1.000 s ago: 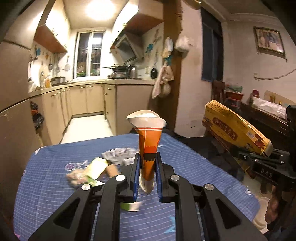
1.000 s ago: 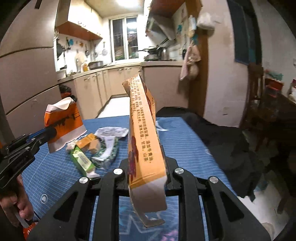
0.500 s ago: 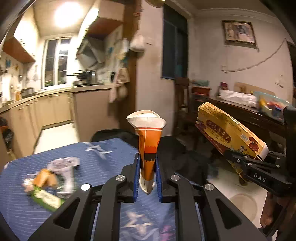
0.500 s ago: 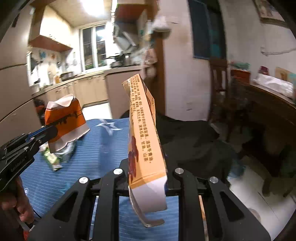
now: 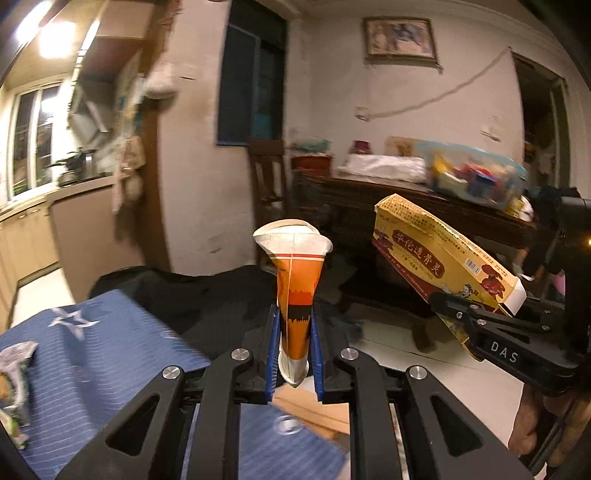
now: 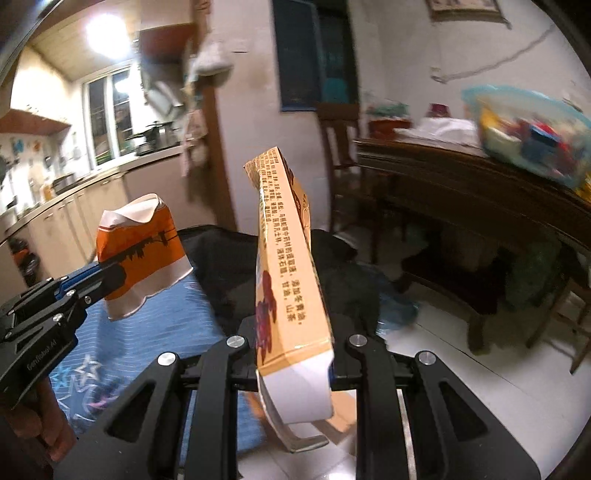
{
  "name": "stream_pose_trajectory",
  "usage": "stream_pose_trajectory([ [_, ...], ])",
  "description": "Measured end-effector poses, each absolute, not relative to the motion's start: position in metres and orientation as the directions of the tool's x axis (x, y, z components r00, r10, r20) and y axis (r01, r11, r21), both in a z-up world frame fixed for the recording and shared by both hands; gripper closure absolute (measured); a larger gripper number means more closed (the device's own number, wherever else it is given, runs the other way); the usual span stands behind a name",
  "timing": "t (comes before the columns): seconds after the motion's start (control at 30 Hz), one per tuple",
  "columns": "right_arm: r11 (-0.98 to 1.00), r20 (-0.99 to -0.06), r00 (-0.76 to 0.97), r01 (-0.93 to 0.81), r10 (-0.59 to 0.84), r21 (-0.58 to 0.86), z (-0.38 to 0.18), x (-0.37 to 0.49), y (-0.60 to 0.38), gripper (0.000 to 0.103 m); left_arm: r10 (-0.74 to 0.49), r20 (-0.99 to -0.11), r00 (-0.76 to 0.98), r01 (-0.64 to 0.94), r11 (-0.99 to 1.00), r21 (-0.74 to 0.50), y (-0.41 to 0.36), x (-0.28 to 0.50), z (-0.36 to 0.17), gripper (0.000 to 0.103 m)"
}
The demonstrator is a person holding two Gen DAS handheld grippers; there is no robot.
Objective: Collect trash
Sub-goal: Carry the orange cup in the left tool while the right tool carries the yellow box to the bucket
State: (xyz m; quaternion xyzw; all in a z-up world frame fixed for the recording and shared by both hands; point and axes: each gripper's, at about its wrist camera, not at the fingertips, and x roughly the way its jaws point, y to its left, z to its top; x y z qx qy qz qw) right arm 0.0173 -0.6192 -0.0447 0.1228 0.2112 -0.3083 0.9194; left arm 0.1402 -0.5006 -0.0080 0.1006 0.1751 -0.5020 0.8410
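Left tongs (image 5: 294,354) pinch flattened orange cup (image 5: 295,291), upright, above blue tabletop (image 5: 110,354) edge. Right tongs (image 6: 293,354) pinch yellow box (image 6: 286,266), tilted, over floor (image 6: 461,380). Wrappers (image 5: 14,380) lie on tabletop far left. Ahead: dark cloth (image 5: 207,295), chair (image 5: 267,177), wooden sideboard (image 5: 369,199) with plastic tub (image 5: 472,177).

Room was pretty dim, whitish walls (image 5: 461,122) with a framed picture (image 5: 399,38) up high and a dark window (image 5: 255,81) beside it. Dark wooden sideboard (image 6: 461,177) and a wooden chair (image 5: 267,173) stood on the pale tiled floor (image 6: 480,398). Kitchen off to the left had beige cabinets (image 6: 92,206), a bright ceiling light (image 6: 105,35) and its own window (image 6: 107,114).
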Motion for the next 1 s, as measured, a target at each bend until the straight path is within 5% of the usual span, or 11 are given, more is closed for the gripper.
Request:
stream_pose_trajectory([
  [0.47, 0.599, -0.617, 0.52, 0.795, -0.59, 0.097, -0.121, -0.089, -0.714, 0.084, -0.828, -0.52, 0.208, 0.963, 0.267, -0.041, -0.664, 0.052, -0.081, 0.087],
  [1.0, 0.48, -0.857, 0.356, 0.864, -0.371, 0.151, -0.262, -0.114, -0.778, 0.084, -0.645, -0.764, -0.007, 0.98, 0.146, -0.132, -0.785, 0.015, -0.247, 0.087],
])
